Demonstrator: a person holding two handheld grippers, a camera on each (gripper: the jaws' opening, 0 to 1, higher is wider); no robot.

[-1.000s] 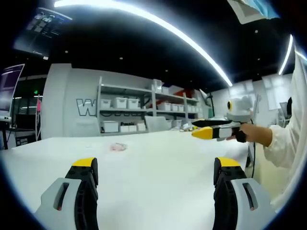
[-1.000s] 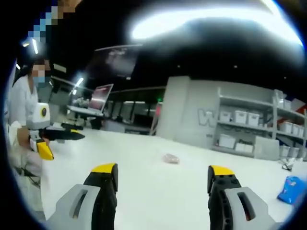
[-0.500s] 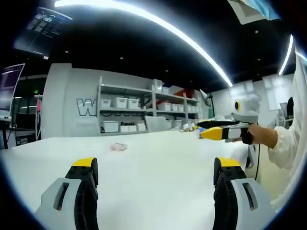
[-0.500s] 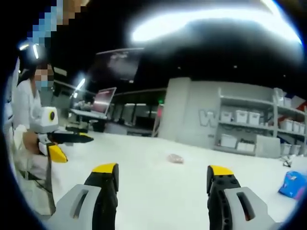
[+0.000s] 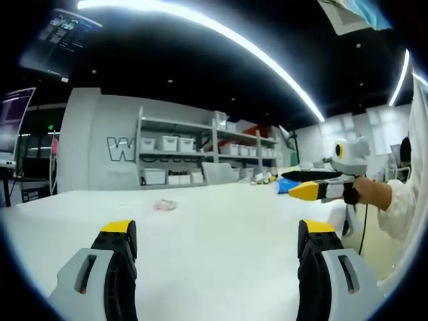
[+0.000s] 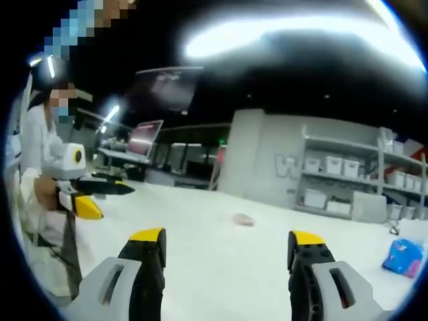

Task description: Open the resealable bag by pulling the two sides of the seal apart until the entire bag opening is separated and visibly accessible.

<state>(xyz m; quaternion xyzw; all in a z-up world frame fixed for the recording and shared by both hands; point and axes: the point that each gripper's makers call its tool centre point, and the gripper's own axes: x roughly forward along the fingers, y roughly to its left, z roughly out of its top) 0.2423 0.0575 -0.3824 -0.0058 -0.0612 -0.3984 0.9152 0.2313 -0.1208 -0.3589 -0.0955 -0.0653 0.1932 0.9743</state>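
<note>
A small clear, pinkish bag (image 5: pixel 165 205) lies flat on the white table (image 5: pixel 221 221), well ahead of both grippers; the right gripper view has that bag (image 6: pixel 243 219) straight in front. My left gripper (image 5: pixel 217 231) is open, its yellow-tipped jaws wide apart with nothing between them. My right gripper (image 6: pixel 226 238) is open too and holds nothing. Each gripper hovers above the table, far short of the bag. The right gripper (image 5: pixel 319 190) comes in from the right of the left gripper view, held by a hand. The left gripper (image 6: pixel 85 195) sits at the left of the right gripper view.
A blue packet (image 6: pixel 401 257) lies on the table at the far right. Shelves with white bins (image 5: pixel 180 160) stand behind the table. A person in white (image 6: pixel 37 167) holds the grippers at the table's near edge.
The right gripper has drifted rightward and slightly up in the left gripper view. The right gripper view has swung a little, so the left gripper looks nearer its centre. Both stay open; the bag lies still.
</note>
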